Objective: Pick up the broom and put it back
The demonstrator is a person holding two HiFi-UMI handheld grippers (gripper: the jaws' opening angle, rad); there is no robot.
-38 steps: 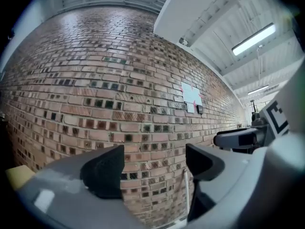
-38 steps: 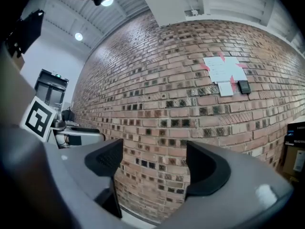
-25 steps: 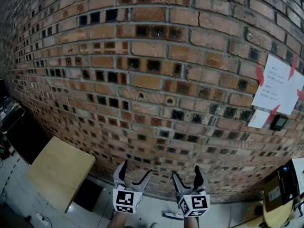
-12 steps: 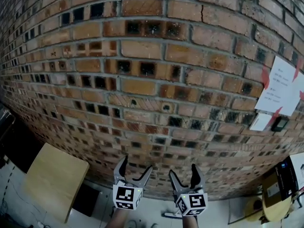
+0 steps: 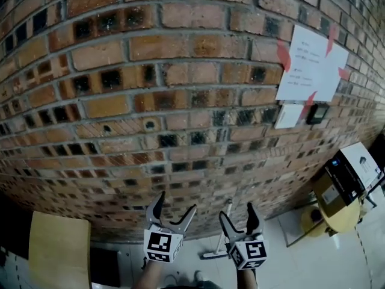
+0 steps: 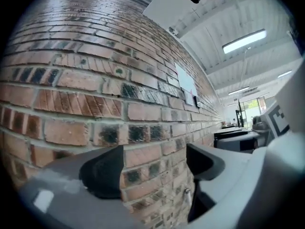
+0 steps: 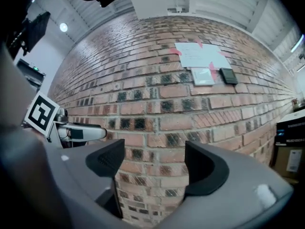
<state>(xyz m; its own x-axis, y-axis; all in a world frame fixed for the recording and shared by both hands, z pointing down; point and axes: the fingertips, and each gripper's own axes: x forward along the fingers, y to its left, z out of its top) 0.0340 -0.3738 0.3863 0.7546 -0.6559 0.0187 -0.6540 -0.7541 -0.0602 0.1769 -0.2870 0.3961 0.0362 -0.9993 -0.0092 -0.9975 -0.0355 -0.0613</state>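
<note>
The person is facing a brick wall (image 5: 180, 101) and holding both tools low in front of the body, pointing roughly level at the bricks. The left claw (image 5: 175, 205) is standing wide open with nothing between its jaws; its own view is showing only brickwork in the gap. The right claw (image 5: 237, 214) is likewise gaping and empty, again with bare wall between its pads.

The broom (image 5: 220, 233) is showing in the head view as a thin handle rising from a small head on the floor (image 5: 289, 264) at the foot of the wall. It appears in the gap between the two claws and farther off, untouched by either. Whether it is leaning on the bricks or lying on the floor is hard to tell.

The task is judged to be at its opening step: the approach, with no grasp made yet. The next move is calling for lowering and advancing one claw, probably the right, which appears nearer, until the handle is sitting between the open jaws. Then the claw should close firmly on the handle. The thin handle is asking for careful centring, since it could slip sideways or topple if nudged.
</note>
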